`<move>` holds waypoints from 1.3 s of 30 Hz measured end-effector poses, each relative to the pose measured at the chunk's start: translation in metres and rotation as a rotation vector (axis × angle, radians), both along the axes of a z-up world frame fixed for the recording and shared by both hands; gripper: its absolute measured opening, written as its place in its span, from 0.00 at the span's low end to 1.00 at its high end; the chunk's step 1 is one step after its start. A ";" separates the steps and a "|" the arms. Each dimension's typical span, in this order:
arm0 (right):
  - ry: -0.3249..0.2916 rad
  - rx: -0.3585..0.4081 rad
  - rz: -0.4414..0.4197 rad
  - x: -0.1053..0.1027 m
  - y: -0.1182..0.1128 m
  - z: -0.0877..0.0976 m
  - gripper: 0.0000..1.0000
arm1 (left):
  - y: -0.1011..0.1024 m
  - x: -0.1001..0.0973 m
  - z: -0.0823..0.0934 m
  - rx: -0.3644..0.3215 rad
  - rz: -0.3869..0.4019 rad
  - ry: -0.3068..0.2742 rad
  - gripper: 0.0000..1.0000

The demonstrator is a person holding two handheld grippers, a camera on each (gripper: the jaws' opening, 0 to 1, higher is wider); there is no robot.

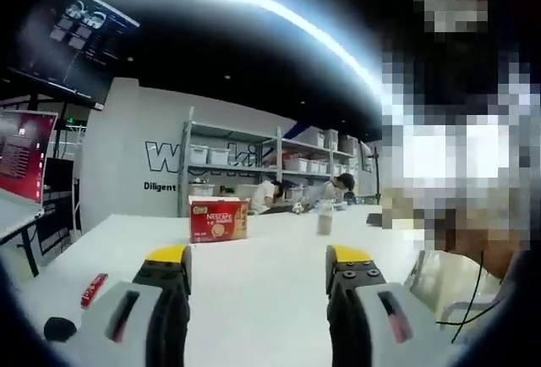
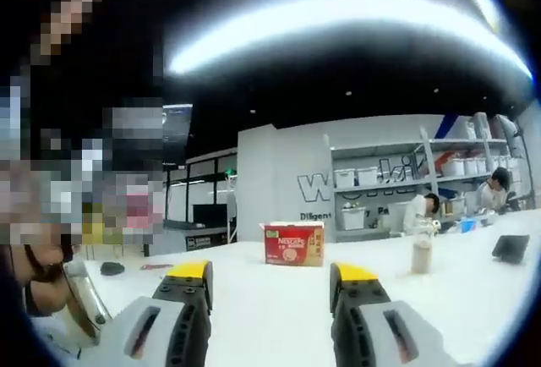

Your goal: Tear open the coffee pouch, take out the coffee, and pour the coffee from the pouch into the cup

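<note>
Both my grippers, left gripper [image 1: 258,270] and right gripper [image 2: 270,287], have jaws released, holding nothing, above the white desk [image 1: 254,308]. Red coffee box [image 1: 218,219] mid-frame, cup [image 1: 325,217] right of it. Left view adds a red pouch [image 1: 93,289] lower left; right view, a black tablet [image 2: 510,249] far right.

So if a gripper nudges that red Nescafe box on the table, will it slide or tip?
The red Nescafe box looks like thin cardboard, so probably light. It sits wide and low on the smooth white table, so it likely slides rather than tips. A hard squeeze may dent it.
</note>
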State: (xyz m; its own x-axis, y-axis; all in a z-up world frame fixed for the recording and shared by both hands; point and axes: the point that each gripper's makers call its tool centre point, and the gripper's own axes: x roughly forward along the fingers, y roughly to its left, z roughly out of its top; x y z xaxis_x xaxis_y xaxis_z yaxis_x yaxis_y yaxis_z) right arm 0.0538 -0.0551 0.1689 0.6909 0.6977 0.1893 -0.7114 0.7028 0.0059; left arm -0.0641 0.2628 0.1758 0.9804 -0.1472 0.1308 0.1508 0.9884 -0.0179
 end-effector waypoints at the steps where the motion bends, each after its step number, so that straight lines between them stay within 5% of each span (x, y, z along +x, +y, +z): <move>1: -0.003 -0.003 0.000 -0.004 -0.001 0.000 0.56 | -0.002 -0.004 -0.001 -0.002 -0.001 0.001 0.66; 11: -0.074 0.022 0.012 -0.040 -0.002 0.022 0.56 | -0.007 -0.037 0.004 0.025 0.038 -0.022 0.66; 18: -0.101 0.018 0.029 -0.065 -0.002 0.019 0.55 | -0.009 -0.063 0.008 0.021 0.053 -0.062 0.64; 39: -0.140 0.047 0.056 -0.079 -0.007 0.021 0.54 | -0.030 -0.074 0.015 0.062 0.033 -0.087 0.64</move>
State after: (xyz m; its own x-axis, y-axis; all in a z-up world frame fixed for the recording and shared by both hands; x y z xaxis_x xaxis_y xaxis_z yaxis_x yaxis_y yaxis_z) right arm -0.0252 -0.0623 0.1902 0.6153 0.7229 0.3145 -0.7458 0.6630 -0.0648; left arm -0.1377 0.2324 0.1909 0.9703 -0.1251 0.2069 0.1161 0.9917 0.0549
